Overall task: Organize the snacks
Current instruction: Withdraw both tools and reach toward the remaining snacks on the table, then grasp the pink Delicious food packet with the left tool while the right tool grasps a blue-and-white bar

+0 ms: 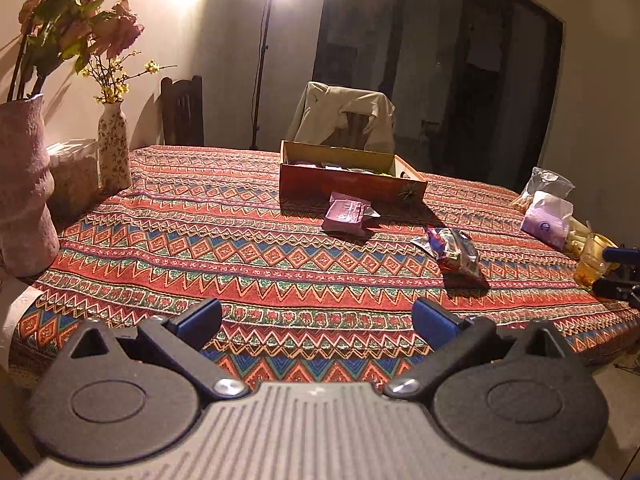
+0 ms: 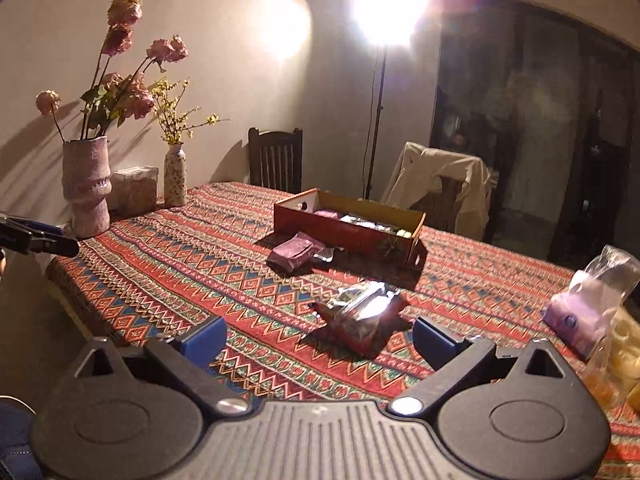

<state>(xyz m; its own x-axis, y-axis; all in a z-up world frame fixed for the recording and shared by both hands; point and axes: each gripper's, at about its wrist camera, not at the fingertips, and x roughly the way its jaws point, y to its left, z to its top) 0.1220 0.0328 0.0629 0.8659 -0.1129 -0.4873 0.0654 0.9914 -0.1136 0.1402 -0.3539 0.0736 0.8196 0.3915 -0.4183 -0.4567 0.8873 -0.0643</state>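
right gripper [image 2: 318, 334]: bottom of the right wrist view, jaws spread wide, nothing between the pads, released; low over the counter, aimed at the foil packet, probably lining up a pick
left gripper [image 1: 318, 316]: bottom of the left wrist view, jaws wide apart and empty, released; hovers over bare cloth at the near edge, no snack close to it
counter [image 1: 180, 240]: patterned red cloth, carries everything
foil snack packet [image 2: 360, 316]: centre of the right wrist view, lying flat and crumpled just ahead of the right gripper, loose on the cloth, not yet in the box; likely next target
purple packet [image 2: 294, 254]: middle of frame, lies just beside the near wall of the box, outside it, looks like it is waiting to go in
cardboard box [image 2: 320, 222]: open top, centre, past both loose packets; seems to be the sorting container
box contents: several packets already inside, one purple, some shiny; exact count cannot tell
clear bags [image 2: 596, 312]: right edge, bundled stuff in plastic, contents unclear
vases with flowers [image 2: 86, 184]: left side, well apart from the snacks, out of the way
task progress: judged partly done, two packets left outside
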